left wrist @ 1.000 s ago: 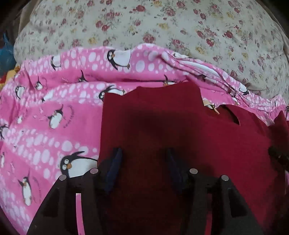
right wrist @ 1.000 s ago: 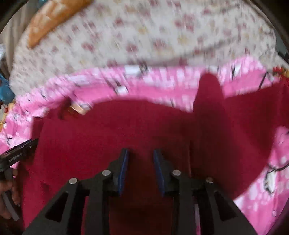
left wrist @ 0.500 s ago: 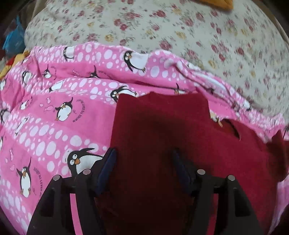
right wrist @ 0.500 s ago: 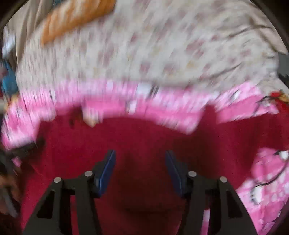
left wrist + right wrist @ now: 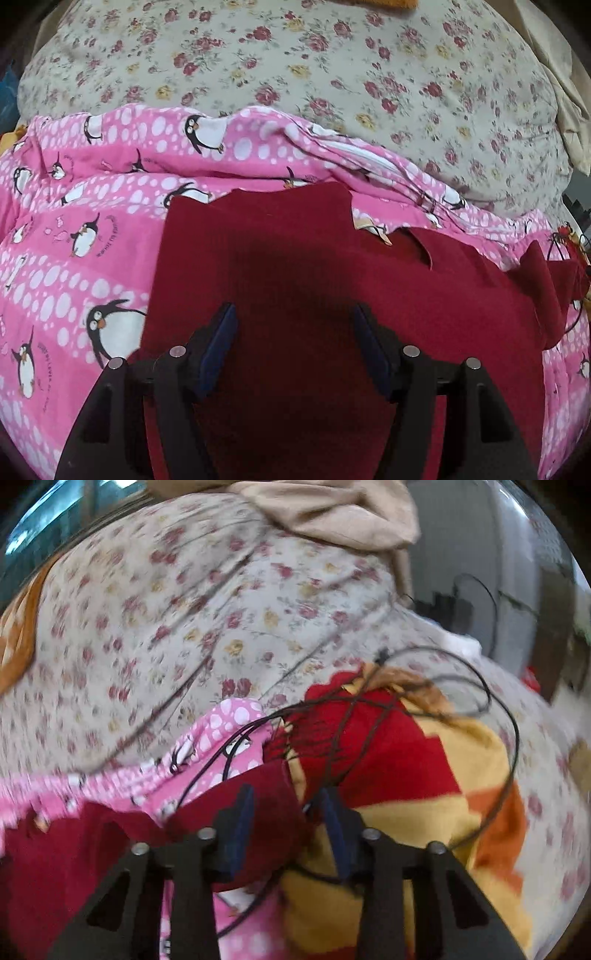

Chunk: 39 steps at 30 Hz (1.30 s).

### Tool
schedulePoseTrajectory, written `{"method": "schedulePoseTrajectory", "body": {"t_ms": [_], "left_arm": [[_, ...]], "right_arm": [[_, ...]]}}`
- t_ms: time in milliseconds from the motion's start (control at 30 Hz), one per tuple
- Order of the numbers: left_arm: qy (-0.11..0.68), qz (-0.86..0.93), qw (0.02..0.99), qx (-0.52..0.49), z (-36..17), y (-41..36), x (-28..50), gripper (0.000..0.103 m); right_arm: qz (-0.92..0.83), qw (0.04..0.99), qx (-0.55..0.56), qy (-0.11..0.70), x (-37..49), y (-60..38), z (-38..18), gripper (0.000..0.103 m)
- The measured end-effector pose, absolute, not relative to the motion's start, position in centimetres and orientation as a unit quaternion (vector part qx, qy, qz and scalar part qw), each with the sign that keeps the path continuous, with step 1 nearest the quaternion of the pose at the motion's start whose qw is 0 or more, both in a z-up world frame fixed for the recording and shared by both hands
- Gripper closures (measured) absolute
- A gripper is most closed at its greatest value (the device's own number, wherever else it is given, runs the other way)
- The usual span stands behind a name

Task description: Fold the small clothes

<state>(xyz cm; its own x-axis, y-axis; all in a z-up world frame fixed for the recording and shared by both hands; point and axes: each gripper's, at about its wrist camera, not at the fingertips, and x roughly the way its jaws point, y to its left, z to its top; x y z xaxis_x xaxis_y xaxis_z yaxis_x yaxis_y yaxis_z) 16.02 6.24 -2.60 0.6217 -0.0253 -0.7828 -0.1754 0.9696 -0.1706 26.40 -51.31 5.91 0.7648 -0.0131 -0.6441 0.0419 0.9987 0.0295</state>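
**Dark red garment laid on a penguin-print sheet, both grippers above it**

Left wrist view: the dark red garment (image 5: 295, 266) lies spread flat on a pink sheet (image 5: 85, 229) printed with penguins and white dots. A small tan label (image 5: 373, 227) shows at its far edge, beside a notch in the cloth. Beyond the pink sheet lies a cream cover (image 5: 295, 59) with a pattern of small roses. The left gripper (image 5: 293, 328) is over the middle of the garment with its jaws released and standing apart; the red cloth lies beneath the gap, and the pads (image 5: 218, 347) do not pinch it.

Right wrist view (blurred by motion): the right gripper (image 5: 286, 808) is at the garment's right end, where a folded corner of the red cloth (image 5: 266, 812) rises between the jaws and touches the left pad (image 5: 240, 827). The jaws are closing, but a gap remains at the right pad, so the cloth is not yet clamped. Just to the right lies a blanket (image 5: 424, 775) in red, yellow and orange blocks, with thin black cables (image 5: 480, 686) looping over it and across the pink sheet (image 5: 229, 720). A beige cloth (image 5: 332, 513) lies at the far end of the cream cover (image 5: 166, 609).
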Motion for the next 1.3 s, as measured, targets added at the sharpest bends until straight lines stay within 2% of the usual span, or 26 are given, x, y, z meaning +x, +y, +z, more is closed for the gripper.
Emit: {"method": "schedulePoseTrajectory", "body": {"t_ms": [133, 467, 567, 667, 800, 900, 967, 1033, 1300], "left_arm": [[0.435, 0.038, 0.890, -0.130, -2.7, 6.6, 16.1, 0.055], [0.437, 0.038, 0.889, -0.133, -2.8, 6.7, 16.1, 0.055], [0.437, 0.038, 0.889, -0.135, -2.8, 6.7, 16.1, 0.055], [0.434, 0.037, 0.889, -0.142, -2.6, 6.8, 15.9, 0.055], [0.434, 0.032, 0.888, -0.150, -2.4, 6.9, 15.7, 0.055], [0.433, 0.028, 0.887, -0.158, -2.3, 7.1, 15.5, 0.055], [0.433, 0.028, 0.886, -0.162, -2.3, 7.2, 15.4, 0.055], [0.434, 0.026, 0.885, -0.167, -2.3, 7.4, 15.3, 0.055], [0.437, 0.028, 0.884, -0.165, -2.5, 7.0, 15.5, 0.055]], "right_arm": [[-0.014, 0.931, -0.024, 0.363, 26.8, -51.2, 4.2, 0.075], [0.009, 0.929, -0.027, 0.369, 26.0, -50.5, 3.8, 0.075], [-0.008, 0.936, -0.027, 0.350, 25.2, -50.3, 4.3, 0.085], [-0.025, 0.943, -0.038, 0.331, 24.0, -49.6, 5.8, 0.088], [-0.045, 0.947, -0.048, 0.314, 22.8, -49.5, 8.5, 0.089], [-0.033, 0.941, -0.036, 0.334, 22.7, -50.1, 9.5, 0.089], [-0.009, 0.924, -0.024, 0.381, 23.2, -50.4, 8.5, 0.089], [-0.026, 0.918, -0.026, 0.395, 23.1, -50.9, 7.6, 0.088], [-0.029, 0.930, 0.004, 0.365, 20.4, -51.8, 5.6, 0.082]]}}
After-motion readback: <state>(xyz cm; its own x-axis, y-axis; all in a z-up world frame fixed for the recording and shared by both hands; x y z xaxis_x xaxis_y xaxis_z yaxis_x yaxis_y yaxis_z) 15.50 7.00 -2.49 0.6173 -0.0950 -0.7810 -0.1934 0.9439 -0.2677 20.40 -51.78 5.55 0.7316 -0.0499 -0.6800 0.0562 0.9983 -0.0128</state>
